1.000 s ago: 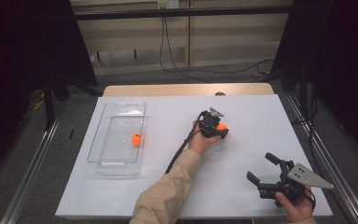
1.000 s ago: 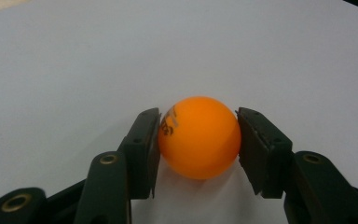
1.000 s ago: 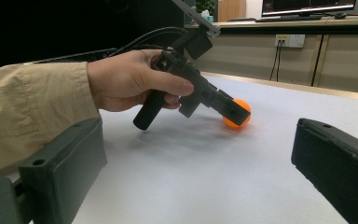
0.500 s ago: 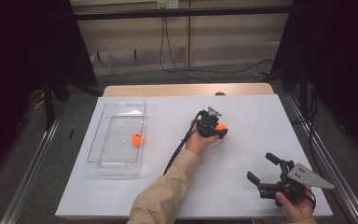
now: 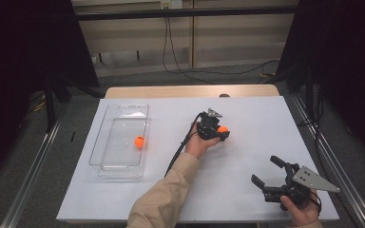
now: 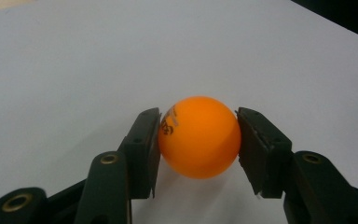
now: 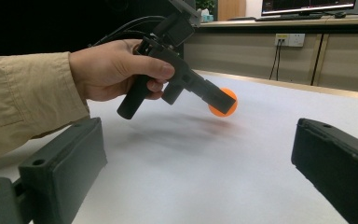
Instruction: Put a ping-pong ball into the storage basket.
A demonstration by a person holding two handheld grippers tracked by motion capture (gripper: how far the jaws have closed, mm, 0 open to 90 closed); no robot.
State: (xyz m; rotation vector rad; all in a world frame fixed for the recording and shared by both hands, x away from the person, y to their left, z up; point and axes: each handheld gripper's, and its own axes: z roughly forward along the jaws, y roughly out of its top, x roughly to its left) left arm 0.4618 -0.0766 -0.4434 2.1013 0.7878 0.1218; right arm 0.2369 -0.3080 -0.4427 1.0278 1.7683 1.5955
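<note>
White-topped bench [image 5: 247, 109] with a pale wood edge [image 5: 190, 91] at the far side. Grey carpet floor [image 5: 138, 78] around it. Beige panelled wall [image 5: 237, 28] behind, black cables [image 5: 171, 42] hanging down it. Dark curtains [image 5: 24, 57] on both sides. Metal rails [image 5: 33, 171] flank the bench. Even overhead light.

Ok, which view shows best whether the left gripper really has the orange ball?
The left gripper view: both pads press the orange ball up close. The right gripper view shows it side-on, part hidden by a jaw; the high view shows a small orange spot at the left gripper.
</note>
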